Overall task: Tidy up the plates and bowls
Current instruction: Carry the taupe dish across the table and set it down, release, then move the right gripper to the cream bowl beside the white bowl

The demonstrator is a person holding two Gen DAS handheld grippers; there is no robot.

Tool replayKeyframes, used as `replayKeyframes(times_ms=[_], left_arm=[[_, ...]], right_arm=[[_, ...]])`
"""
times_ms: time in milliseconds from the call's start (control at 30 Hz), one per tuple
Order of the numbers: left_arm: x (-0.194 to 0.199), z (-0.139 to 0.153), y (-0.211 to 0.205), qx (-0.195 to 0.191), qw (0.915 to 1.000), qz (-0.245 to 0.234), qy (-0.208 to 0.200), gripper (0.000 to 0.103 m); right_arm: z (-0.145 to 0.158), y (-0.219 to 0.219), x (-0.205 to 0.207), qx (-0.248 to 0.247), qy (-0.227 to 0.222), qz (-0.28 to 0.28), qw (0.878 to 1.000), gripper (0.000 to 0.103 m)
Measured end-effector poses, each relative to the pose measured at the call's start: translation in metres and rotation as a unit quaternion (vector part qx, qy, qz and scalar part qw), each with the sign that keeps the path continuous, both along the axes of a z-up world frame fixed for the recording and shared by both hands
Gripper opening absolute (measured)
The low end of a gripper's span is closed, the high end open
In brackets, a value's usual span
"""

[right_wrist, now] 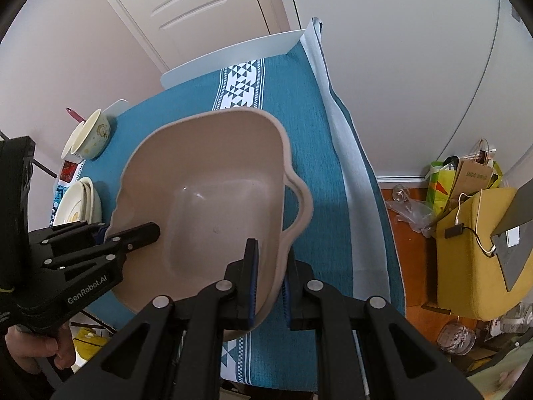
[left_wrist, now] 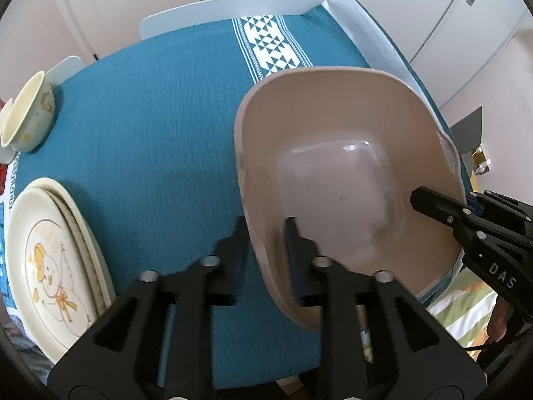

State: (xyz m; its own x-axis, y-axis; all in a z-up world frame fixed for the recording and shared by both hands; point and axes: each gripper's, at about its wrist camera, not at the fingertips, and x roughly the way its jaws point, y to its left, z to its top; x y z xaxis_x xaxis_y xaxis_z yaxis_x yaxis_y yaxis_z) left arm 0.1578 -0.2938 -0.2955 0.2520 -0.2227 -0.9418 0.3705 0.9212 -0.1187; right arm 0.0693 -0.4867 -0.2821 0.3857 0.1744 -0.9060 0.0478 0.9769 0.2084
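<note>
A large beige plastic basin is held above the teal tablecloth. My left gripper is shut on its left rim. My right gripper is shut on the basin's right rim near its handle. Each gripper also shows in the other's view: the right one and the left one, one finger inside the basin. A stack of cream plates with a duck print lies at the table's left edge, also in the right wrist view. A cream bowl stands behind them.
A folded light cloth runs along the table's right edge. White chair backs stand behind the table. A yellow seat with a laptop, bags and jars is on the floor at right. A door is behind.
</note>
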Motion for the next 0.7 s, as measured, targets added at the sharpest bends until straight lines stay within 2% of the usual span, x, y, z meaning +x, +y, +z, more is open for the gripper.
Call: replayKeyframes(times_ms=[33,67,100,133,200,433,567,667,700], left_arm=[[0.000,0.000,0.000,0.002,1.0000,0.002,-0.001,0.049],[0.000,0.002,0.001,0.000,1.0000,0.005,-0.007,0.066],[-0.001,0.004,0.001,-0.003,0.9999,0.006,-0.014,0.071],[-0.002,0.006,0.002,-0.005,0.9998,0.007,-0.018,0.071],[-0.002,0.009,0.002,-0.005,0.9998,0.006,-0.020,0.071],[-0.006,0.032,0.012,-0.008,0.9994,0.013,-0.030,0.071],[-0.013,0.072,0.030,-0.022,0.9980,0.024,-0.053,0.071],[-0.021,0.118,0.056,-0.038,0.9928,0.047,-0.104,0.071],[-0.023,0.130,0.063,-0.038,0.9903,0.055,-0.121,0.072]], right_arm=[[0.000,0.000,-0.001,0.002,-0.001,0.000,1.000,0.020],[0.000,0.000,-0.001,0.003,-0.002,0.000,1.000,0.024],[-0.001,0.000,-0.001,0.006,-0.003,0.000,1.000,0.032],[-0.001,0.001,-0.001,0.008,-0.004,0.000,1.000,0.041],[0.000,0.000,-0.002,0.011,-0.009,-0.003,1.000,0.054],[0.016,-0.009,-0.012,0.014,-0.024,-0.019,0.999,0.056],[0.049,-0.007,-0.018,0.010,-0.050,-0.015,0.999,0.056],[0.085,0.004,-0.016,0.014,-0.088,0.005,0.996,0.057],[0.095,0.009,-0.014,0.018,-0.098,0.014,0.995,0.069]])
